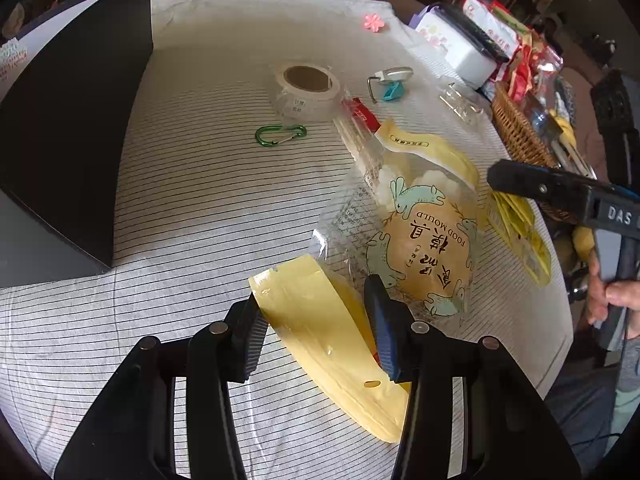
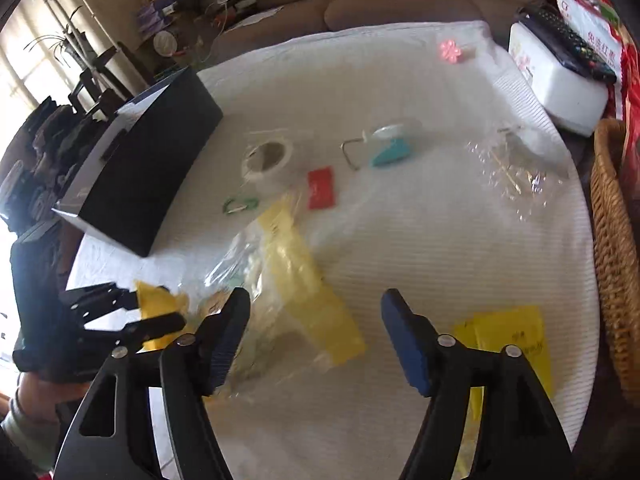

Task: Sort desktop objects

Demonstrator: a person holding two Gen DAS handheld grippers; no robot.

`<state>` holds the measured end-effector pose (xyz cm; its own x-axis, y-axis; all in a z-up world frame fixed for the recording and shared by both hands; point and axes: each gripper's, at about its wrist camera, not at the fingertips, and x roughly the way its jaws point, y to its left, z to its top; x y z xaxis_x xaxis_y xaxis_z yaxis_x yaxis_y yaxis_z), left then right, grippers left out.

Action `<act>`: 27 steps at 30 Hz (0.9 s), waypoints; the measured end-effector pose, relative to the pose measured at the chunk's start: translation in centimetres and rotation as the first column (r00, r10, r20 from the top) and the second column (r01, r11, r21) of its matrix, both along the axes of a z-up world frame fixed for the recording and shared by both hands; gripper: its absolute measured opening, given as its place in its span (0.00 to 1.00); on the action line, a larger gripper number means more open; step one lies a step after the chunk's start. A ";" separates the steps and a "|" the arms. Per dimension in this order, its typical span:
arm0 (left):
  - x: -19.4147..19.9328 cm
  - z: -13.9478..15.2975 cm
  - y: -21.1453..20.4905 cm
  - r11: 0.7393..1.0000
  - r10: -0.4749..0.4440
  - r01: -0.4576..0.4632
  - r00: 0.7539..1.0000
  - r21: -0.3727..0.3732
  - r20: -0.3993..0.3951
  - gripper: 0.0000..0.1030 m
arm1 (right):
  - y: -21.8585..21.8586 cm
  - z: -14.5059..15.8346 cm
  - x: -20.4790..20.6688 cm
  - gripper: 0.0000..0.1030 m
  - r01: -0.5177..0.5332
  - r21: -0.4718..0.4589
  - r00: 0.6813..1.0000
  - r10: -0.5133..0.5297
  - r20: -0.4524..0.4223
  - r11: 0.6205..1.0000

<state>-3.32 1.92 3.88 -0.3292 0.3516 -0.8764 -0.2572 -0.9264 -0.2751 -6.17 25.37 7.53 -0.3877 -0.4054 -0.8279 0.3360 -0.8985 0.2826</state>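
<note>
A clear food mould bag (image 1: 424, 236) with yellow ends and rabbit print lies on the striped cloth. My left gripper (image 1: 316, 320) is shut on the bag's near yellow end, which is lifted between the pads. The right wrist view shows that grip from the side, left gripper (image 2: 160, 306) at the lower left. My right gripper (image 2: 316, 320) stands open just above the bag's (image 2: 308, 292) other yellow strip, pads apart from it. In the left wrist view the right gripper (image 1: 505, 179) reaches in from the right edge.
A tape roll (image 1: 307, 88), green carabiner (image 1: 280, 135), red packet (image 1: 362, 114), teal clip (image 1: 390, 82) and pink flower (image 1: 372, 22) lie beyond the bag. A black box (image 1: 72, 120) stands left. Right are a wicker basket (image 2: 616, 260), yellow packets (image 2: 508, 332) and a white box (image 2: 560, 88).
</note>
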 end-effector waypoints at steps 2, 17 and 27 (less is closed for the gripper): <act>-0.3 0.0 0.2 1.000 0.000 0.000 1.000 -0.002 0.002 0.42 | -0.6 -1.3 -0.9 0.70 -0.024 -0.029 0.999 0.025 0.043 0.999; -0.9 0.6 0.3 0.996 0.036 -0.040 0.998 -0.081 -0.047 1.00 | 1.0 0.1 2.0 0.67 0.013 -0.017 1.000 -0.012 0.027 1.000; 5.2 2.0 -3.5 0.976 0.116 -0.143 0.980 -0.165 -0.163 1.00 | -0.6 0.6 9.9 1.00 0.113 0.043 0.983 -0.106 -0.153 0.993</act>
